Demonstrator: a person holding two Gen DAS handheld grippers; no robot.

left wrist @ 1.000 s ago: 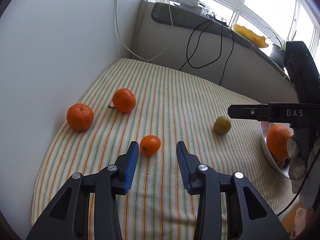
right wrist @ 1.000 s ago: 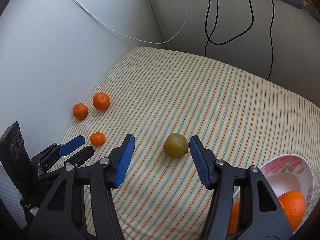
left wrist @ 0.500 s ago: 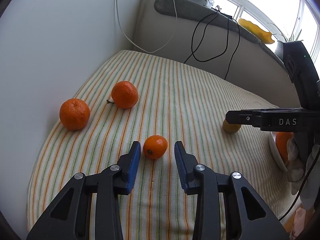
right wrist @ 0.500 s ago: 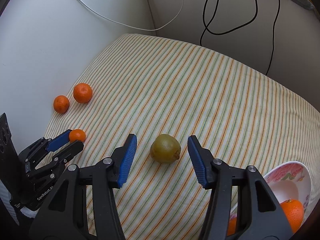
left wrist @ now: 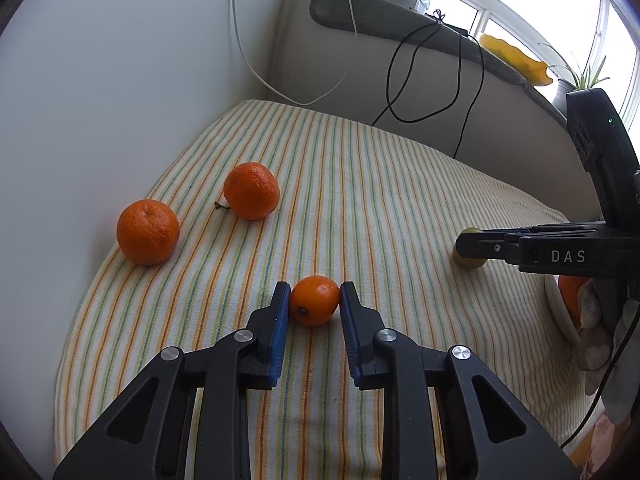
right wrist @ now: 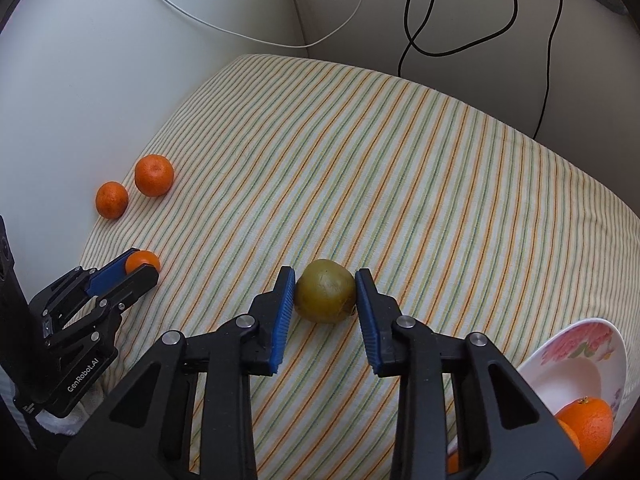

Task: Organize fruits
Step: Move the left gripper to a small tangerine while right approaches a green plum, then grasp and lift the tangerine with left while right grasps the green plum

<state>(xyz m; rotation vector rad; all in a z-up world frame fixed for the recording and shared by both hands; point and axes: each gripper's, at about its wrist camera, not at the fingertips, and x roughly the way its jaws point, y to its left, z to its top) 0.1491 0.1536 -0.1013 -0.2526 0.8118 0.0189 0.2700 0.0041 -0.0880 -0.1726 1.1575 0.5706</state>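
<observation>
Your left claw point(left wrist: 315, 300) is pinched on the small orange fruit point(left wrist: 315, 299), both blue pads point(left wrist: 281, 312) pressed against its sides while it sits on the striped cloth point(left wrist: 360, 200) that covers the surface. Your right claw point(right wrist: 325, 292) has its jaws closing on the greenish-brown fruit point(right wrist: 326, 290), and the blue pads already touch it on the left and right; that fruit also rests on the cloth. Both claws point steeply down toward the cloth, the right one more steeply. In the left wrist view your right claw reaches in from the right edge, side-on, with most of the greenish-brown fruit hidden behind its fingers, and a gloved hand point(left wrist: 600, 332) shows beneath it. In the right wrist view your left claw comes in from the lower left with the small orange fruit at its tips. Beyond the left claw, two larger tangerines point(left wrist: 148, 232) lie near the white wall point(left wrist: 100, 80), close together but apart, one with a short stem. At the right edge of the cloth stands a floral bowl point(right wrist: 576, 360) with an orange point(right wrist: 588, 426) inside it. Black and white cables point(right wrist: 412, 20) hang down the walls behind the surface
</observation>
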